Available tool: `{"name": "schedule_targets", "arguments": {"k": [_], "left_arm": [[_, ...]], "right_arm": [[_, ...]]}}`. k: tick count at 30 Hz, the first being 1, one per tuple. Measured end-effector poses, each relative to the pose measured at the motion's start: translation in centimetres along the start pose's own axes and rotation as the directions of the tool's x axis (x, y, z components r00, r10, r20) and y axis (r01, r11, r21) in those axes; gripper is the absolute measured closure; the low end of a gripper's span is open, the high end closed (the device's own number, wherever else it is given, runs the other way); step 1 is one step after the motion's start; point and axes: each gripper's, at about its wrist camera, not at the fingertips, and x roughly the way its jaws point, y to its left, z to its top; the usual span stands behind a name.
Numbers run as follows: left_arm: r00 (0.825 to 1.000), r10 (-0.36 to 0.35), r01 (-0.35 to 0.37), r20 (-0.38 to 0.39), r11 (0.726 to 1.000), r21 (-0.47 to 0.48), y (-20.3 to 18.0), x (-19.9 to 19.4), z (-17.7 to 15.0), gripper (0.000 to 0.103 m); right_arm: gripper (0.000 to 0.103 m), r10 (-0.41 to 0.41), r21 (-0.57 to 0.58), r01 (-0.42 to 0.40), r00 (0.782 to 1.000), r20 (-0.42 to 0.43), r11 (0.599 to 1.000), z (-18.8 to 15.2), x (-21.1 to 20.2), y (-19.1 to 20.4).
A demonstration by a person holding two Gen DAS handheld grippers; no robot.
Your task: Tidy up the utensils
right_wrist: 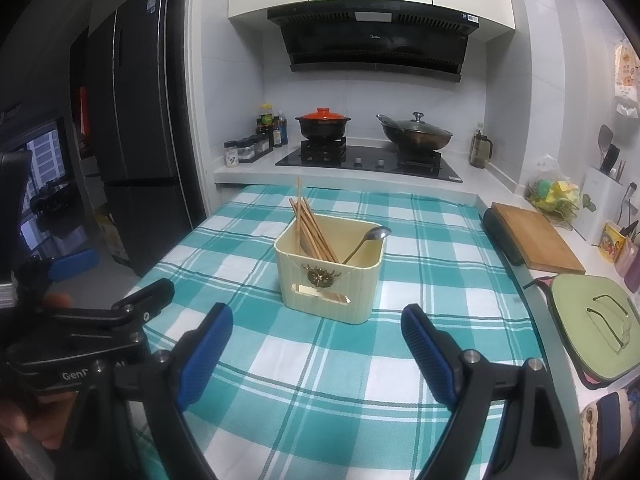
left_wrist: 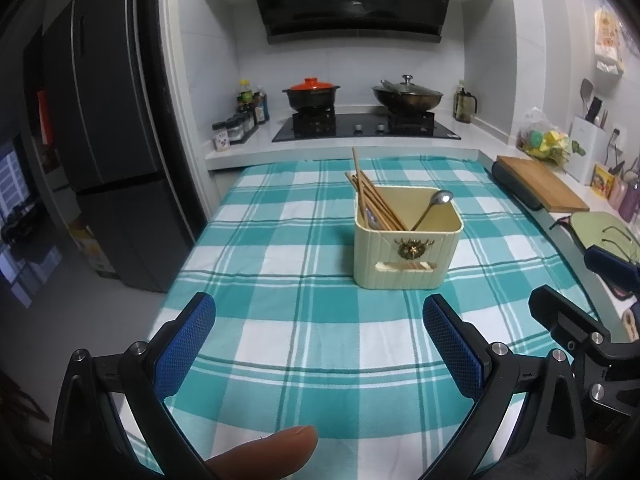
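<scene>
A cream utensil box [left_wrist: 406, 258] [right_wrist: 332, 280] stands on the teal checked tablecloth [left_wrist: 304, 320] [right_wrist: 320, 376]. Several wooden chopsticks [left_wrist: 370, 196] [right_wrist: 310, 226] lean in its left side, and a metal spoon [left_wrist: 434, 205] [right_wrist: 368, 240] leans at its right. My left gripper [left_wrist: 318, 344] is open and empty, above the cloth in front of the box. My right gripper [right_wrist: 316, 344] is open and empty, also in front of the box. In the left wrist view the right gripper shows at the right edge [left_wrist: 576, 332].
A stove with a red-lidded pot [left_wrist: 312, 94] and a wok [left_wrist: 406, 96] is behind the table. A wooden cutting board [right_wrist: 536, 238] and a green mat [right_wrist: 596, 320] lie on the right counter. A dark fridge [left_wrist: 104, 140] stands left.
</scene>
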Motion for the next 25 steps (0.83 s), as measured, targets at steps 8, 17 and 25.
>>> {"name": "schedule_targets", "arguments": {"k": [8,17,25], "left_arm": [[1.000,-0.003,0.003,-0.001,1.000,-0.005,0.22,0.03,-0.06,0.000],[1.000,-0.008,0.008,-0.007,1.000,-0.002,0.05,0.18,-0.12,0.000],[1.000,0.002,-0.002,0.031,1.000,0.001,-0.32,-0.24,-0.27,0.000]], "right_arm": [[0.015,0.007,-0.003,-0.007,1.000,-0.002,1.000,-0.05,-0.07,0.13],[0.015,0.007,0.002,-0.007,1.000,-0.012,1.000,-0.11,0.14,0.03],[0.015,0.008,0.009,-0.008,1.000,-0.021,1.000,-0.42,0.41,-0.46]]}}
